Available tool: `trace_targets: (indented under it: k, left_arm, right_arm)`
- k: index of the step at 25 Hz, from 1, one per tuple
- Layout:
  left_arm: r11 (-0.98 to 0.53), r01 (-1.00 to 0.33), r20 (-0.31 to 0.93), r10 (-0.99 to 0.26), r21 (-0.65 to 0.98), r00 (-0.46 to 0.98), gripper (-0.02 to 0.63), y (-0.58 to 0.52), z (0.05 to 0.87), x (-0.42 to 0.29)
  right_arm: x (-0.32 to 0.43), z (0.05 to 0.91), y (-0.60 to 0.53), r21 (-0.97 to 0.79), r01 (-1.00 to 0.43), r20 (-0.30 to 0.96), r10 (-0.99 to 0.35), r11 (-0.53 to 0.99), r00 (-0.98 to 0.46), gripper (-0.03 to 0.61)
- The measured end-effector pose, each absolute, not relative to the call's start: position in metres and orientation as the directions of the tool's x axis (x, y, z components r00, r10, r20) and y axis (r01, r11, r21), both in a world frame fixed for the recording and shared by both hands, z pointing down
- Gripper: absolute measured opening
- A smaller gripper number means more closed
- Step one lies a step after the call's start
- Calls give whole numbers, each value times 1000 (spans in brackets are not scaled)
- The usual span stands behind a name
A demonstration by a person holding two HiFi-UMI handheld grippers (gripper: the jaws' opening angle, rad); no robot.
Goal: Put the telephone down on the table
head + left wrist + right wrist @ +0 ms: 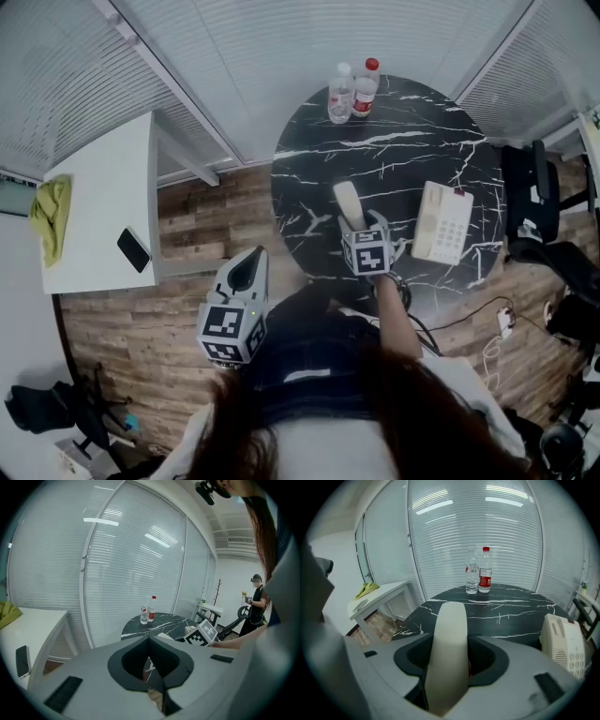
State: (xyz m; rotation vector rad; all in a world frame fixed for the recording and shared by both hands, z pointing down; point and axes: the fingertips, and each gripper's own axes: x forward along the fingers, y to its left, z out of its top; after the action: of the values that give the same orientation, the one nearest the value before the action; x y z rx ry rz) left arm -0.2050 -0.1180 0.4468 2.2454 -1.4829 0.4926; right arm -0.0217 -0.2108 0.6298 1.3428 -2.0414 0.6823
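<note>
Now right gripper (pixel 354 225) clasps handset (pixel 348 199) above table's (pixel 394 150) near side; left gripper's (pixel 251 261) fingers (pixel 133 660) closed.

No readable text. Red label on bottle (pixel 485 579) at tabletop far edge too small; telephone base (pixel 563 641) keypad illegible.

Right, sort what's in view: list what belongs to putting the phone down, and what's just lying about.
Job in hand:
- handset, clamped in the right gripper
- phone base
- round table

Lying about:
- bottles
- yellow cloth
- mobile
- side table
- chair
</note>
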Motion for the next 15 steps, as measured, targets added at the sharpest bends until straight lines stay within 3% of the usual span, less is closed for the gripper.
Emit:
trace_targets:
  k: [15]
  left_arm:
    - [-334,-933,500,-791,132,354,0,-115,446,-208]
  right_arm:
    - [-45,638,-204,-96,-899,730,-583,428,-356,227]
